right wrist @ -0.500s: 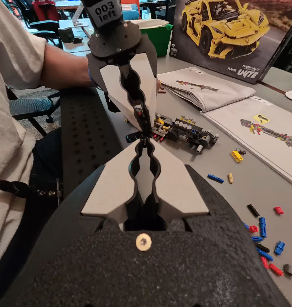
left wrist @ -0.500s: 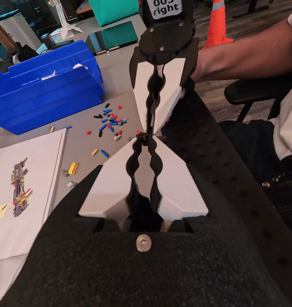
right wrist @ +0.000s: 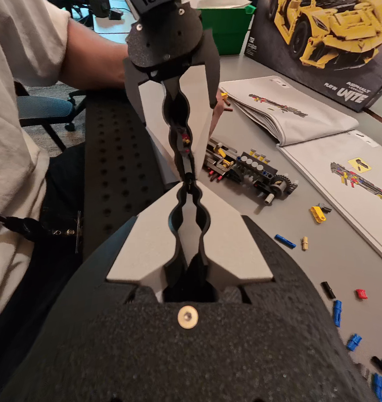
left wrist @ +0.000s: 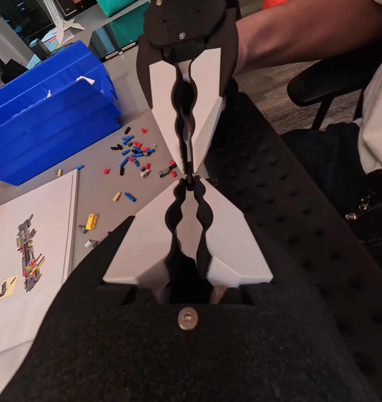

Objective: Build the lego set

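Meeting tip to tip beside the half-built chassis (right wrist: 248, 171), left tool (left wrist: 189, 183) and right tool (right wrist: 189, 188) each clench one small black pin (left wrist: 189, 182).

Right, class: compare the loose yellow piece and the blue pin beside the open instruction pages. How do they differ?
The yellow piece is broad and chunky; the blue pin is slim and rod-like. The yellow piece sits against a small grey piece; the blue pin lies apart from the tan pin nearby. Both lie loose on the grey table.
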`<state>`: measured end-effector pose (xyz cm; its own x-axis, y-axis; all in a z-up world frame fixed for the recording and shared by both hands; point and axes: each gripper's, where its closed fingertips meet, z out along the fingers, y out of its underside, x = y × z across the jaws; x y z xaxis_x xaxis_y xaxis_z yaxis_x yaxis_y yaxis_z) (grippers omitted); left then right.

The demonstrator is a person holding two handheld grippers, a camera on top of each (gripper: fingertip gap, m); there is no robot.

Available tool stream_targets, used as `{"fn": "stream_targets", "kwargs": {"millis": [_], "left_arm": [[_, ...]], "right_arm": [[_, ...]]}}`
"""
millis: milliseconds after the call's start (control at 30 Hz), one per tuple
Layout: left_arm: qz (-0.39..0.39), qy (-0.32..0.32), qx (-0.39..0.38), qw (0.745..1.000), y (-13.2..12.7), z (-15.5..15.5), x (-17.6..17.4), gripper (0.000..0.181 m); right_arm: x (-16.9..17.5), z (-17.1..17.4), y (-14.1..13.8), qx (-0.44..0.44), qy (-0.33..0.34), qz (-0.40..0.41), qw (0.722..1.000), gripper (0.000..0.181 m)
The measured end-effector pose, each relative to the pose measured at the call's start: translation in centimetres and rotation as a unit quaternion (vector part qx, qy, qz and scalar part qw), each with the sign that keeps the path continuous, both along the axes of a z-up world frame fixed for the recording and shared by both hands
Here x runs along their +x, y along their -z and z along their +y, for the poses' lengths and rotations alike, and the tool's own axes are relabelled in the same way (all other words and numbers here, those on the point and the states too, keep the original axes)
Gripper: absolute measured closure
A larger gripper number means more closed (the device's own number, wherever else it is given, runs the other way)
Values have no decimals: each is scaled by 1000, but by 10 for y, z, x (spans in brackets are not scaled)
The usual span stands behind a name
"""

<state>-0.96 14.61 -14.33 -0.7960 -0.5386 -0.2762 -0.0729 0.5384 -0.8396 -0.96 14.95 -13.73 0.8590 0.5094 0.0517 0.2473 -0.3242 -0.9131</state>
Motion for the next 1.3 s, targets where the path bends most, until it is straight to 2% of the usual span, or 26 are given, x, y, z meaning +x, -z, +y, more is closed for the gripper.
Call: {"fn": "stream_targets", "kwargs": {"millis": [200, 333, 467, 633, 833, 1100, 1300], "left_arm": [[23, 21, -4, 1000, 7, -5, -7, 174], [26, 14, -41, 999, 1, -6, -4, 174], [28, 12, -111, 993, -16, -8, -2, 174], [31, 14, -120, 992, -17, -9, -2, 174], [12, -5, -3, 1000, 5, -4, 0, 174], [-4, -21, 104, 994, 20, -1, 0, 175], [-31, -50, 195, 979, 27, 8, 4, 175]], "right_arm": [[-7, -5, 7, -20, -41, -9, 999, 177], [-5, -5, 1, 2, -36, 41, 999, 177], [-3, -6, -16, 25, -38, 120, 992, 178], [-4, -7, -16, 22, -41, 131, 990, 177], [-1, -4, 7, -32, -15, 0, 999, 177], [-1, -2, 23, -74, -1, -43, 996, 178], [3, 3, 27, -95, 27, -118, 988, 178]]}}
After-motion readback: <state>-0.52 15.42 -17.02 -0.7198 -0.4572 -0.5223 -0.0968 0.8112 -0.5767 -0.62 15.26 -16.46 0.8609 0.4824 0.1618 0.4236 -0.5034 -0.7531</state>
